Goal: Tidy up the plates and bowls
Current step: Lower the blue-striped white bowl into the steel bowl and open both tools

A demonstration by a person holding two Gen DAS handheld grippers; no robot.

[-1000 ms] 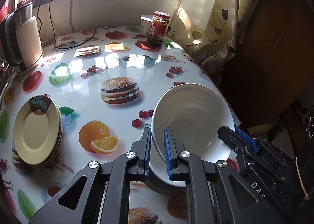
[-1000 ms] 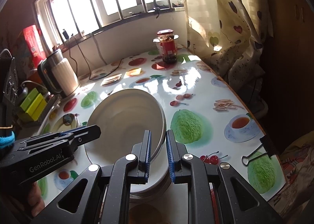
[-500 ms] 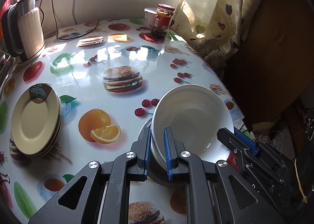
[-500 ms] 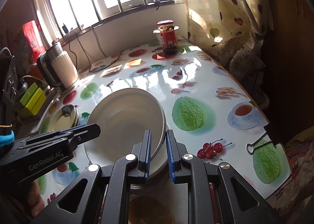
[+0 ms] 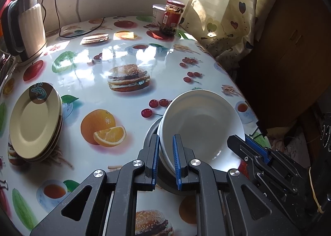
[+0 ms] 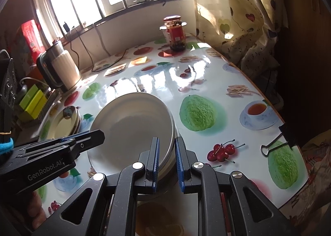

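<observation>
We clamp bowls (image 5: pixel 198 124) at opposite rims: left gripper (image 5: pixel 166 159), right gripper (image 6: pixel 167 161). Uneven lift risks slip onto table (image 5: pixel 124 64), right of plates (image 5: pixel 35 120).

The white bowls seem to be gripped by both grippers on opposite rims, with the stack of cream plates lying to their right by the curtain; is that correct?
Not quite: the stack of cream plates lies to the left of the white bowls, near the kettle, as the left wrist view shows. Both the left gripper and right gripper do grip opposite rims.
</observation>
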